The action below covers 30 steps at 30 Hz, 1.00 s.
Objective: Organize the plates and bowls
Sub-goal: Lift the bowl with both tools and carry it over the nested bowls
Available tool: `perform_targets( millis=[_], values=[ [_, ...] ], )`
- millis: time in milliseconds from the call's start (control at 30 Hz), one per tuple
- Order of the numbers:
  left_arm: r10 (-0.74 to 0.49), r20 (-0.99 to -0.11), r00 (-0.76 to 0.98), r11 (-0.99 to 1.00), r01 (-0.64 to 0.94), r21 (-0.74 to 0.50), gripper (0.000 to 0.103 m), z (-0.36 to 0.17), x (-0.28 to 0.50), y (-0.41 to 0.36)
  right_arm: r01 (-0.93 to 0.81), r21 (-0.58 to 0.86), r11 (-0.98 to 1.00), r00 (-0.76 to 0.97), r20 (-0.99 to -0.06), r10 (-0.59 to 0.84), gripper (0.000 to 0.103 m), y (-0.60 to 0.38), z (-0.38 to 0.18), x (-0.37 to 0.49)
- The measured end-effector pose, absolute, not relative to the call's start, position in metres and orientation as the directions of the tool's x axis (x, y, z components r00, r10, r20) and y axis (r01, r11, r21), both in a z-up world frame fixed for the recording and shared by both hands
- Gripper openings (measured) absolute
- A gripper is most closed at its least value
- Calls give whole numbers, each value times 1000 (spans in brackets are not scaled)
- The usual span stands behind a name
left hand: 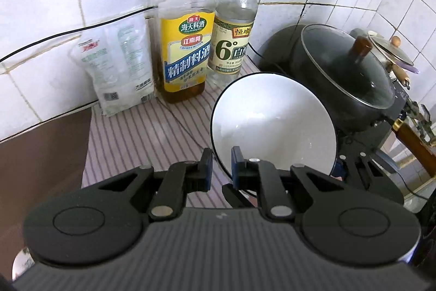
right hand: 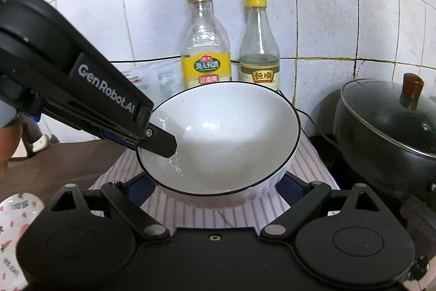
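Observation:
A white bowl with a thin black rim (left hand: 275, 124) (right hand: 229, 132) is held tilted above the striped mat. My left gripper (left hand: 221, 165) is shut on the bowl's left rim, one finger inside and one outside; in the right wrist view it reaches in from the left (right hand: 160, 143). My right gripper (right hand: 215, 190) is wide open with the bowl between its fingers, which sit low beside the bowl's base and are mostly hidden by it. Whether they touch the bowl cannot be told.
Two bottles (right hand: 204, 45) (right hand: 259, 45) and a white bag (left hand: 120, 67) stand against the tiled wall. A dark lidded pot (right hand: 387, 127) sits to the right. A patterned plate (right hand: 16, 225) lies at lower left. The striped mat (left hand: 141, 127) covers the counter.

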<state>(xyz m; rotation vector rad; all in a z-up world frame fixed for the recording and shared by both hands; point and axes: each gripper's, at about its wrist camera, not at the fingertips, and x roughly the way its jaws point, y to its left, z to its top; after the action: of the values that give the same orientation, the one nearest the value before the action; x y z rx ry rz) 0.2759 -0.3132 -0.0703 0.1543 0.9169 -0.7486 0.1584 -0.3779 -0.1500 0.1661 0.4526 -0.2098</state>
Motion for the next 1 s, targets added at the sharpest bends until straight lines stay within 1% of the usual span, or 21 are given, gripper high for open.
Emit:
perform_targets(
  millis=[233, 400, 633, 833, 1000],
  values=[
    [-516, -769, 376, 740, 648, -180, 12, -66, 258, -299, 243, 117, 963, 876, -454, -165, 97, -364, -146, 139],
    [-518, -770, 373, 747, 636, -195, 12, -60, 243, -282, 228, 82, 970, 880, -444, -169, 97, -349, -141, 123],
    [-491, -771, 406, 775, 608, -173, 12, -54, 213, -247, 167, 85, 982, 893, -436, -114, 97, -324, -136, 98],
    [-469, -793, 389, 801, 565, -198, 12, -62, 193, -222, 144, 97, 985, 881, -466, -83, 97, -302, -142, 80],
    [-427, -820, 380, 821, 544, -175, 12, -71, 183, -214, 109, 97, 989, 858, -512, -44, 96, -293, -147, 79]
  ],
)
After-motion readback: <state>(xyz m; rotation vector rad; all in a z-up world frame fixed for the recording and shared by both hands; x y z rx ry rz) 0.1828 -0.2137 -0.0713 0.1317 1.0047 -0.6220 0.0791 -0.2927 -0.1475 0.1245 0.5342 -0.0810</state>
